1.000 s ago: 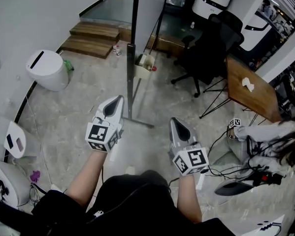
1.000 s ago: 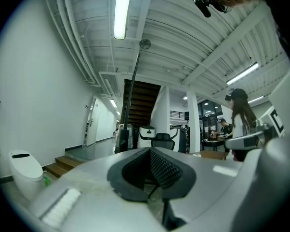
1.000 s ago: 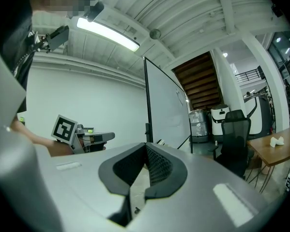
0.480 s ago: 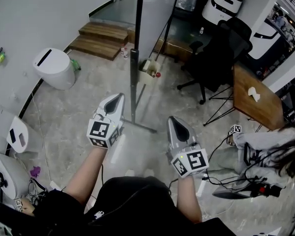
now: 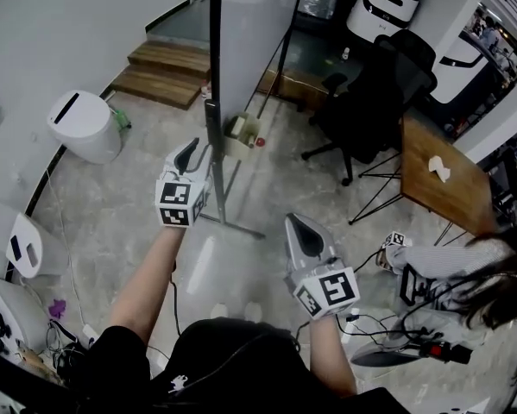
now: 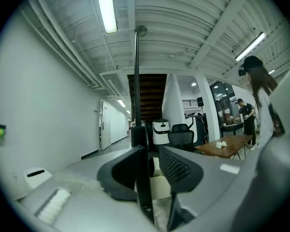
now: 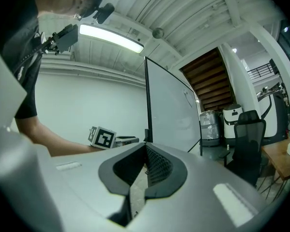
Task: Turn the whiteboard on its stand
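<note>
Against the frame of a second ago, the left gripper (image 5: pixel 196 153) is found higher in the head view and brought in from the left onto the stand's post (image 5: pixel 216 175); then its jaws were together and clear of the post. The right gripper (image 5: pixel 298 225) is noted lower in the frame than before.

The left forearm is stretched forward toward the centre-left of the frame, the marker cube uppermost. In the left gripper view the post is seen between the jaws, which are opening; the right pad is clear of it, so the claw is recorded as released. The right forearm is held back at lower centre-right; its jaws are closed together on nothing.

The whiteboard (image 5: pixel 254 33) is located at top centre, upright on the stand.

Counted: two grippers, one whiteboard, one post, one black office chair (image 5: pixel 370 93), one wooden table (image 5: pixel 439 166), one white bin (image 5: pixel 84 123)
</note>
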Available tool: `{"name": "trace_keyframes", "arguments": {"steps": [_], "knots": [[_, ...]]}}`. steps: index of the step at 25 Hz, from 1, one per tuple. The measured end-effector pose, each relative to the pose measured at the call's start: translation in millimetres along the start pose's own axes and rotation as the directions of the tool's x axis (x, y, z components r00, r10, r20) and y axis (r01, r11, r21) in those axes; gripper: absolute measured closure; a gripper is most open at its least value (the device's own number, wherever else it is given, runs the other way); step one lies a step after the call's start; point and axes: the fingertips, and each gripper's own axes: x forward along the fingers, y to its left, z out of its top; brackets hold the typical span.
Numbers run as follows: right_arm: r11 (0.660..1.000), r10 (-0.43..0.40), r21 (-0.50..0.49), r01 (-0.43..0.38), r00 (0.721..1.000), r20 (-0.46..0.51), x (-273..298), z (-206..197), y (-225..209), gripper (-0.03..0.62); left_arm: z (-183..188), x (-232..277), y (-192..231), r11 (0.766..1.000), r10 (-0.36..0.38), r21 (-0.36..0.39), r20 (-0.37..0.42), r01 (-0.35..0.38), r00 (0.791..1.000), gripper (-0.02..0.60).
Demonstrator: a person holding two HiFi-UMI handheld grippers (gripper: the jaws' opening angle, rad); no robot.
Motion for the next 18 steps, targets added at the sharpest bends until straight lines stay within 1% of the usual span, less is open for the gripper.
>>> {"name": "trace_keyframes", "arguments": {"steps": [4,7,10,14,17,18], "knots": [[1.000,-0.030,0.000,0.030,0.999,-0.025,-0.9,-0.2,-20.7,0.588,4.7,42.4,7.5,1.000,0.018,0.004,-0.006,-0.018,1.000,0.362],[0.999,-0.054,-0.010,0.053,0.998,-0.039,-2.1,-0.9,-32.4,0.588,5.7,66.1,11.9,1.000,0.024,0.002,-0.011,-0.024,1.000,0.320],[0.996,-0.085,-0.016,0.084,0.995,-0.055,-5.3,-4.4,-43.4,0.588,-0.1,85.2,13.0,1.000,0.017,-0.014,-0.018,-0.018,1.000,0.304],[0.993,-0.116,-0.012,0.115,0.991,-0.072,-10.5,-9.7,-54.2,0.588,-9.3,103.4,15.4,0.999,0.034,-0.041,-0.034,-0.035,0.999,0.305],[0.991,-0.135,-0.004,0.136,0.988,-0.080,-13.4,-10.9,-59.7,0.588,-13.1,113.1,15.1,0.997,0.038,-0.060,-0.039,-0.041,0.999,0.349],[0.990,-0.140,-0.001,0.141,0.987,-0.083,-13.1,-10.9,-60.7,0.588,-13.3,115.5,16.0,0.997,0.040,-0.064,-0.039,-0.042,0.998,0.353]]}}
